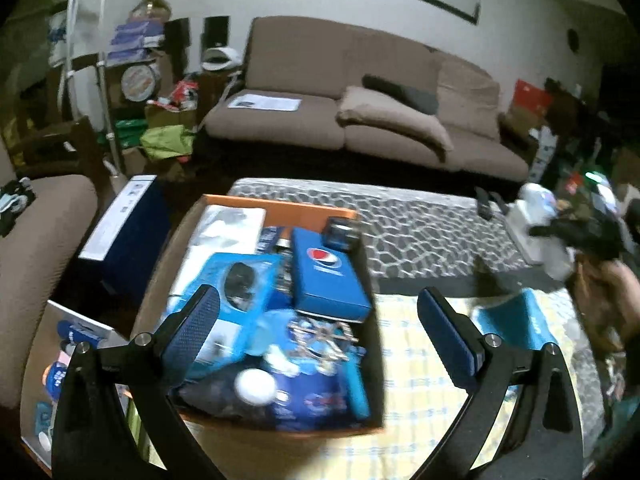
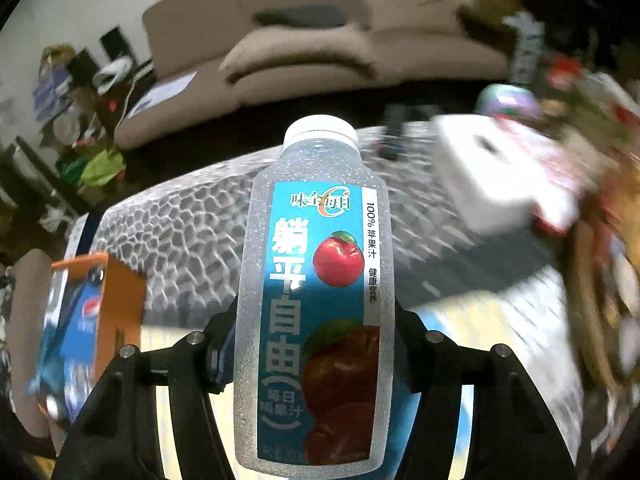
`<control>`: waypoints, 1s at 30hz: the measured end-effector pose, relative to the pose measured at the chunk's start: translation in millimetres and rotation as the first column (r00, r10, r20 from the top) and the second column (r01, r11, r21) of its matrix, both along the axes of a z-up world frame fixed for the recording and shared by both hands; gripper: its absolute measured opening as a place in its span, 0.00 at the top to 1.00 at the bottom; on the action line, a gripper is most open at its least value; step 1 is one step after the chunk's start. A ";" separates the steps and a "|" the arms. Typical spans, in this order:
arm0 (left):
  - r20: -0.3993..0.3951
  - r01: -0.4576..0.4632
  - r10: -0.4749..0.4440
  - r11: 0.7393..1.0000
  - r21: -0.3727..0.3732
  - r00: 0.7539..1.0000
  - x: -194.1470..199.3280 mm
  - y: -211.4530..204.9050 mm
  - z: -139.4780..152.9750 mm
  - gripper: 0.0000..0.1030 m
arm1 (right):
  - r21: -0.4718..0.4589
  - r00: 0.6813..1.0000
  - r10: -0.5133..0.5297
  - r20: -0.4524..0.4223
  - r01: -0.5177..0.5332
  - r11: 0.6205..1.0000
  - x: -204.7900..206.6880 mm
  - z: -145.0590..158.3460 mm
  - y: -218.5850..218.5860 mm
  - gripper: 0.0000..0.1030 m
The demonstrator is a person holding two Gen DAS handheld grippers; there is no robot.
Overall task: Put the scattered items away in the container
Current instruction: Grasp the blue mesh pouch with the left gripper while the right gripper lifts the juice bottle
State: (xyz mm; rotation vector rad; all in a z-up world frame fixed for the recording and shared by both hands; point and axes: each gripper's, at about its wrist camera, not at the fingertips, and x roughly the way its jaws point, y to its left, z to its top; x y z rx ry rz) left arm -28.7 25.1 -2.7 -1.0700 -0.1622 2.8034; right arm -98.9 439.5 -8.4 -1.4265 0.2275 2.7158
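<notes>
An orange cardboard box (image 1: pixel 280 205) sits on the table, packed with several items: a blue Pepsi box (image 1: pixel 328 276), blue packets and a white ball (image 1: pixel 256 386). My left gripper (image 1: pixel 318 324) is open and empty, hovering over the box's near right part. My right gripper (image 2: pixel 314 344) is shut on an apple juice bottle (image 2: pixel 316 292) with a white cap and blue label, held upright above the table. The orange box shows in the right wrist view (image 2: pixel 120 304) at the left. A blue flat item (image 1: pixel 512 320) lies on the table right of the box.
The table has a grey pebble-pattern mat (image 1: pixel 420 232) and a yellow checked cloth (image 1: pixel 424 380). A white box (image 2: pixel 492 176) and clutter stand at the table's right. A brown sofa (image 1: pixel 360 112) is behind. A dark blue carton (image 1: pixel 124 232) stands left of the table.
</notes>
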 end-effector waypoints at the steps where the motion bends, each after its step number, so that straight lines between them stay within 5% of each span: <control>1: 0.005 0.022 -0.022 1.000 0.008 1.000 3.1 6.3 0.7 0.04 | 0.050 0.999 -0.021 0.027 0.020 0.999 20.2 1.2 3.5 0.40; 7: 0.030 0.126 -0.128 0.989 0.082 0.991 21.3 36.5 2.3 0.04 | 0.091 0.995 -0.092 0.043 0.087 0.992 108.7 -16.6 15.3 0.40; 11: 0.070 0.195 -0.202 0.976 0.096 0.977 37.2 68.0 -5.3 0.04 | 0.071 0.982 -0.173 0.072 0.168 0.983 128.5 -47.6 40.9 0.40; 13: 0.125 0.292 -0.305 0.950 0.112 0.944 42.7 98.3 -11.4 0.04 | 0.063 0.969 -0.218 0.113 0.212 0.975 128.6 -58.2 60.8 0.40; 18: 0.257 0.320 -0.353 0.933 0.162 0.899 27.8 170.9 -47.4 0.04 | 0.018 0.927 -0.371 0.057 0.371 0.928 153.0 -44.1 118.7 0.40; 21: 0.383 0.359 -0.426 0.903 0.237 0.820 0.8 225.1 -97.4 0.04 | -0.056 0.899 -0.433 0.062 0.436 0.898 165.4 -43.1 142.6 0.40; 23: 0.464 0.343 -0.402 0.916 0.209 0.789 -15.1 257.3 -132.9 0.04 | -0.107 0.899 -0.430 0.079 0.436 0.893 167.2 -48.2 153.2 0.40; 25: 0.509 0.323 -0.358 0.933 0.159 0.783 -26.4 280.2 -156.7 0.08 | -0.132 0.902 -0.422 0.088 0.430 0.893 168.8 -50.9 157.3 0.40; 28: 0.509 0.270 -0.268 0.960 0.071 0.818 -32.4 295.8 -174.7 0.13 | -0.122 0.905 -0.418 0.076 0.424 0.897 170.9 -46.4 158.6 0.40; 29: 0.510 0.261 -0.256 0.963 0.063 0.821 -32.8 298.5 -179.5 0.18 | -0.133 0.907 -0.415 0.070 0.421 0.897 171.1 -45.2 160.1 0.40; 30: 0.517 0.251 -0.244 0.966 0.058 0.821 -33.4 300.9 -183.9 0.32 | -0.148 0.909 -0.412 0.067 0.418 0.897 171.3 -45.1 161.3 0.40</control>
